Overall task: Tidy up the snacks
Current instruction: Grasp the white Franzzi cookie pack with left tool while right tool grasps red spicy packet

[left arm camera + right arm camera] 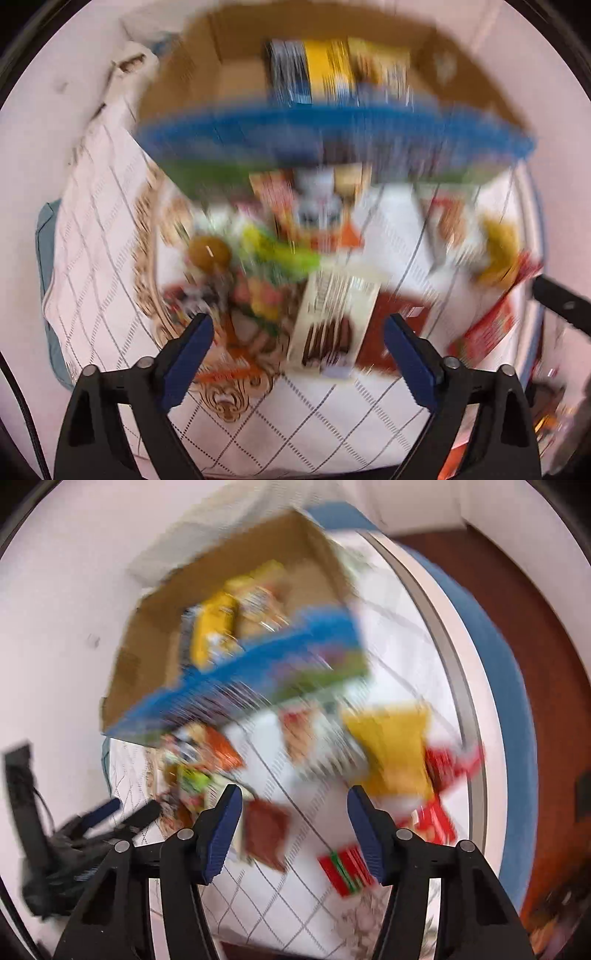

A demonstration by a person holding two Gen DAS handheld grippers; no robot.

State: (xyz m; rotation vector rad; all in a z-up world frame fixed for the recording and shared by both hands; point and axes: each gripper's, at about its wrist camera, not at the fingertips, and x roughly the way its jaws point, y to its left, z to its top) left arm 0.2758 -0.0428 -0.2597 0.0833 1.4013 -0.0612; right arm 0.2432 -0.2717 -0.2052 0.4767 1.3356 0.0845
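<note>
Both views are motion-blurred. A cardboard box [192, 85] with a blue front flap [332, 129] stands at the back of the table and holds yellow and blue snack packs [332, 70]. Loose snacks lie on the white quilted cloth: a cream wafer pack [332, 314], a brown pack [266, 830], a yellow bag [391, 749], red packs [436, 823]. My left gripper [299, 332] is open and empty above the wafer pack. My right gripper [295, 808] is open and empty above the brown pack. The box also shows in the right wrist view [155, 635].
The round table's edge [469, 701] runs along the right, with a blue seat [509, 686] and brown floor beyond. A white wall is at the left. The left gripper [110, 819] shows at the lower left of the right wrist view.
</note>
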